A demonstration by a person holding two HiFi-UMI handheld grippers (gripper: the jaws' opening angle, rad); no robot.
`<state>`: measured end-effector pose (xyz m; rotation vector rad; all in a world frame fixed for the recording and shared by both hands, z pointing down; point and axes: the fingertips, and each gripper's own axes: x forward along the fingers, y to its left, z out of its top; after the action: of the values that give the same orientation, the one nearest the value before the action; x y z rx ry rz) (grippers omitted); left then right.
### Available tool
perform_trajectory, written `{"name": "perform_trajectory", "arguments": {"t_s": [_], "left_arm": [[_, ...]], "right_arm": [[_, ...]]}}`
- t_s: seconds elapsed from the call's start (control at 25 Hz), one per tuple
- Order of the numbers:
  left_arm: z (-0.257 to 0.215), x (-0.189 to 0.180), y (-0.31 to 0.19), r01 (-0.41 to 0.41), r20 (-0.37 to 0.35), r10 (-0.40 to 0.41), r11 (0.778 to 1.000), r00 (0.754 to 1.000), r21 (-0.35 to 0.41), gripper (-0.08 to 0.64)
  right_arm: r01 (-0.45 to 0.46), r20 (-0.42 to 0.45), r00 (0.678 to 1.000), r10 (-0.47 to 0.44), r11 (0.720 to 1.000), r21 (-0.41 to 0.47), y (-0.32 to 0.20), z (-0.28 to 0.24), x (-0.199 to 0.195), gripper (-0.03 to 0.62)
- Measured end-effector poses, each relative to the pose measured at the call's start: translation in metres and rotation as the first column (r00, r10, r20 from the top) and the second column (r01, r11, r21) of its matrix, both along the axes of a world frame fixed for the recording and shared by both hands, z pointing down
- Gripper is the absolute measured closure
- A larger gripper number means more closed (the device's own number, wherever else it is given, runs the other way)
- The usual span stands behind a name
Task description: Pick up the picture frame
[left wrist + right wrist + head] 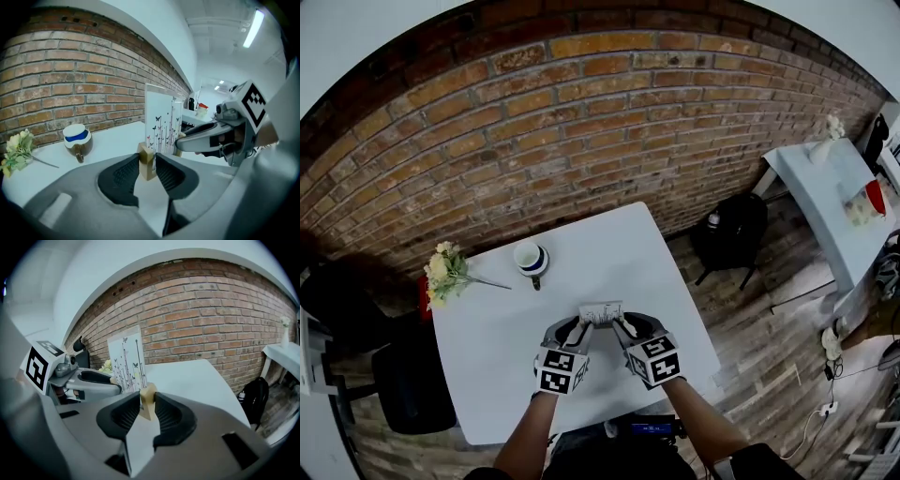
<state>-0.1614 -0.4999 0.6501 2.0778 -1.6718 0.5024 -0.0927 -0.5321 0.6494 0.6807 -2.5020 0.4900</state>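
The picture frame (602,312) is a pale upright panel printed with stems and butterflies, with a small wooden foot at each lower corner. It stands between my two grippers over the near middle of the white table (619,253). My left gripper (579,325) is shut on the left wooden foot (146,161), its pads pressing both sides. My right gripper (624,325) is shut on the right wooden foot (148,401) in the same way. The panel (162,125) (126,361) rises straight above both feet. Whether the feet touch the tabletop is hidden.
A white cup with a blue band (531,258) (77,139) and a bunch of pale flowers (445,272) (16,151) lie at the table's far left. A brick wall runs behind. A black backpack (733,230) sits on the floor at right, by a second white table (825,183).
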Motion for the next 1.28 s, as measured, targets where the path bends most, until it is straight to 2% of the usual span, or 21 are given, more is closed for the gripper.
{"name": "perform_trajectory", "arguments": {"t_s": [0.16,0.4,1.28], "left_arm": [[-0.023,0.007,0.002,-0.004,0.006,0.004,0.999,1.0,0.034,0.448],[-0.039,0.017,0.019,0.006,-0.015,-0.006,0.999,1.0,0.052,0.451],[-0.053,0.029,0.033,0.018,-0.035,-0.016,0.997,0.999,0.075,0.462]], "right_arm": [[0.008,0.012,1.0,-0.008,1.0,0.027,0.0,-0.023,0.006,0.483],[-0.003,0.041,0.999,0.002,1.0,0.005,0.015,-0.039,0.018,0.486],[-0.009,0.061,0.998,0.009,1.0,0.0,0.027,-0.049,0.032,0.494]]}}
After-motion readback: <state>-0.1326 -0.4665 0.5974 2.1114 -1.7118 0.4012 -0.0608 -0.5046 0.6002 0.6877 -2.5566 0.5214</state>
